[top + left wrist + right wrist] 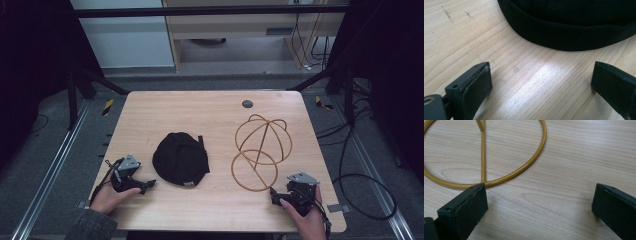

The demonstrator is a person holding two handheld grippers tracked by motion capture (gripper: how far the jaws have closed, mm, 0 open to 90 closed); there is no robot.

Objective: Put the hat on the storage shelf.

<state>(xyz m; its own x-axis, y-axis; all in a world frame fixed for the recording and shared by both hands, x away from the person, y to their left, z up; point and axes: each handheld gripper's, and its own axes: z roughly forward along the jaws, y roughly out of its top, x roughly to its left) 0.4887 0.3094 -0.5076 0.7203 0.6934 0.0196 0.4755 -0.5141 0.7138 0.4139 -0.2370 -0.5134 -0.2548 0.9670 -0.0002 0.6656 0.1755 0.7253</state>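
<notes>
A black cap lies flat near the middle of the wooden table. To its right stands a gold wire hat stand with a round base ring and a domed top. My left gripper rests on the table just left of the cap, jaws open and nothing between them; in the left gripper view the cap's brim lies a short way beyond my left gripper. My right gripper sits at the front right, open and holding nothing. In the right gripper view the stand's base ring curves just ahead of my right gripper.
A small dark round disc is set into the table near its far edge. Cables trail over the floor to the right. Metal rails run along the floor on both sides of the table. Bare wood stretches along the front edge between my hands.
</notes>
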